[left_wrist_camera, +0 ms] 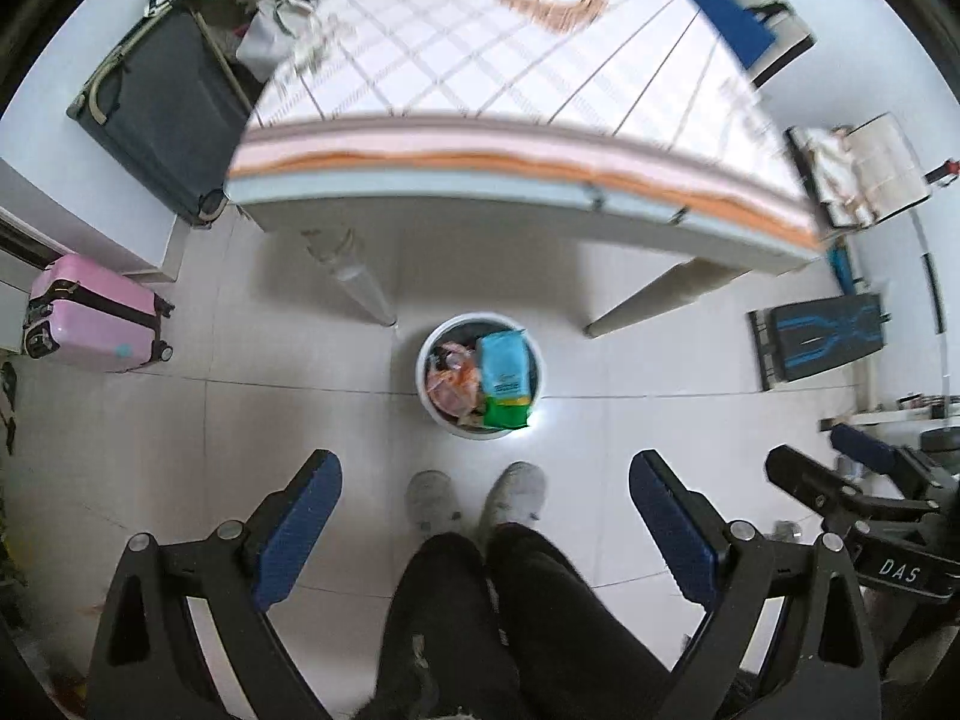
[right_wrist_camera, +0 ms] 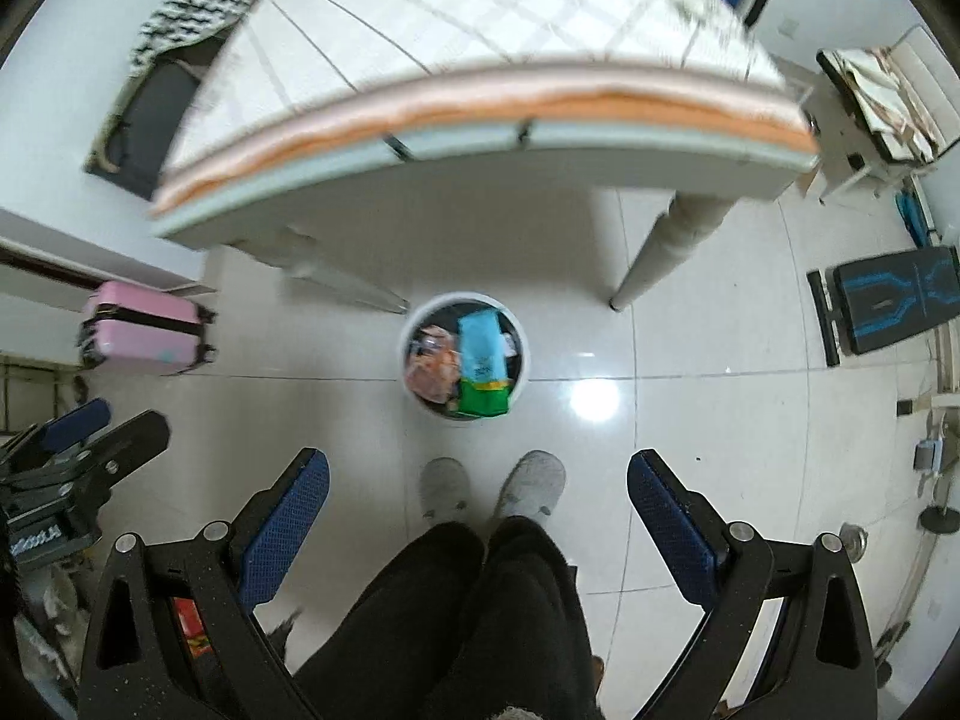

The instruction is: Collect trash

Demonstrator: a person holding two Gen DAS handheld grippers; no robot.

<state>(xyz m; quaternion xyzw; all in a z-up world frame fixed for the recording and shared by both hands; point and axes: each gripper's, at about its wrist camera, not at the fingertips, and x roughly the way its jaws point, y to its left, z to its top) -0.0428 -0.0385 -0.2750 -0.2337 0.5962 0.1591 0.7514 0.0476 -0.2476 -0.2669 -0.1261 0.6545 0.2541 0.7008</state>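
A round white trash bin (left_wrist_camera: 539,354) stands on the tiled floor just in front of the table; it also shows in the right wrist view (right_wrist_camera: 521,342). In it lie a light blue packet (left_wrist_camera: 505,363), a green packet (left_wrist_camera: 505,413) and orange-pink wrappers (left_wrist_camera: 450,381). My left gripper (left_wrist_camera: 483,483) is open and empty, held high above the floor, pointing down toward the bin. My right gripper (right_wrist_camera: 478,480) is also open and empty, beside it at the same height. Each gripper shows at the edge of the other's view.
A table (left_wrist_camera: 480,198) with a checked cloth stands beyond the bin, its legs (left_wrist_camera: 363,288) on either side. A pink suitcase (left_wrist_camera: 90,315) and dark suitcase (left_wrist_camera: 156,114) are left. A black-blue bench (left_wrist_camera: 822,336) is right. The person's feet (left_wrist_camera: 474,498) are below.
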